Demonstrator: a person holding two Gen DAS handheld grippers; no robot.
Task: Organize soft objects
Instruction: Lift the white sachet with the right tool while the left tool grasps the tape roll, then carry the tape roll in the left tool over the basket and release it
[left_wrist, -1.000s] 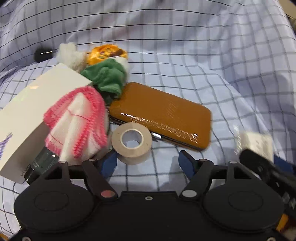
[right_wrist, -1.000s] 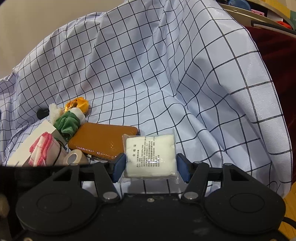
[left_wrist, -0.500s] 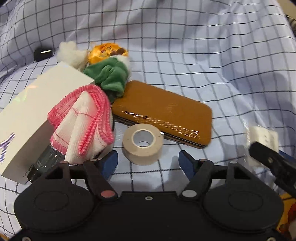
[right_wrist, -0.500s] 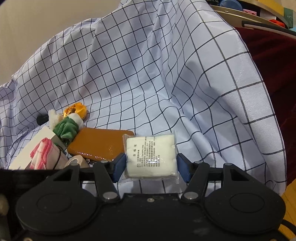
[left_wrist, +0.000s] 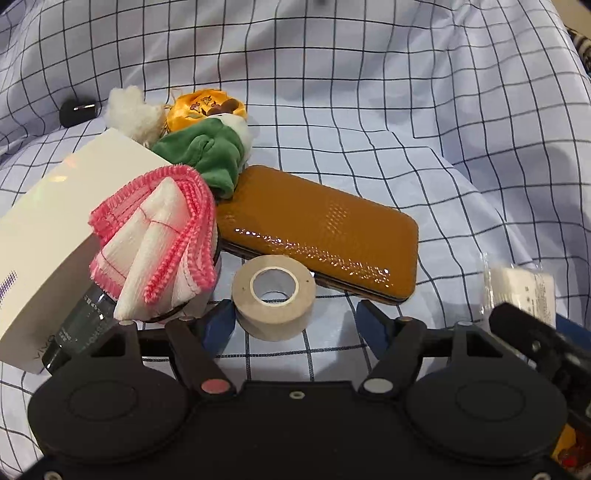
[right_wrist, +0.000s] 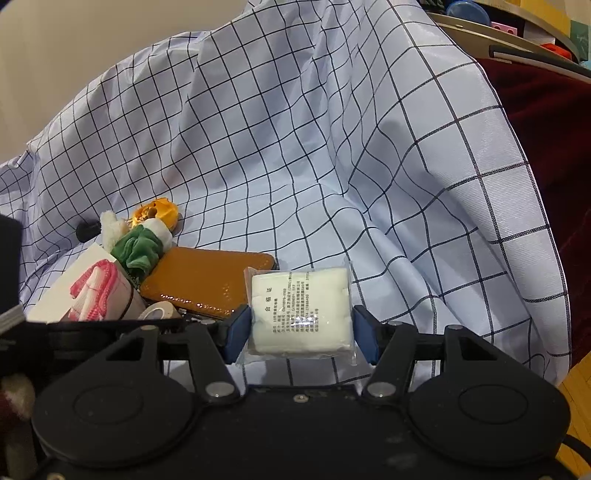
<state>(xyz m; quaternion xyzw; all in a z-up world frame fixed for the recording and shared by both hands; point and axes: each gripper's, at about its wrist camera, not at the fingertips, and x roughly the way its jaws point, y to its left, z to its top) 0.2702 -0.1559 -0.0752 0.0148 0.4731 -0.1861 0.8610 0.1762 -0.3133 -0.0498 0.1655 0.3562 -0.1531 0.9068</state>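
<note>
On the checked sheet (left_wrist: 369, 110) lies a heap: a pink-edged white cloth (left_wrist: 159, 243), a green plush piece (left_wrist: 207, 155), an orange satin pouch (left_wrist: 205, 107) and a white fluffy toy (left_wrist: 129, 110). My left gripper (left_wrist: 295, 321) is low over the sheet, its jaws closing. A tape roll (left_wrist: 273, 295) lies partly between them by the left finger, and the pads do not press it. My right gripper (right_wrist: 301, 328) is shut on a white wrapped cotton pack (right_wrist: 299, 310), held above the sheet. The pack (left_wrist: 524, 291) also shows at the right of the left wrist view.
A glossy brown case (left_wrist: 317, 229) lies behind the tape roll. A white box (left_wrist: 55, 221) and a dark bottle (left_wrist: 77, 328) sit under the pink cloth. A small black cap (left_wrist: 77, 110) lies at the far left. Dark red fabric (right_wrist: 546, 184) borders the sheet on the right.
The tape roll sits slightly closer to the left fingers than a second ago. The right gripper keeps the pack and has barely moved.
</note>
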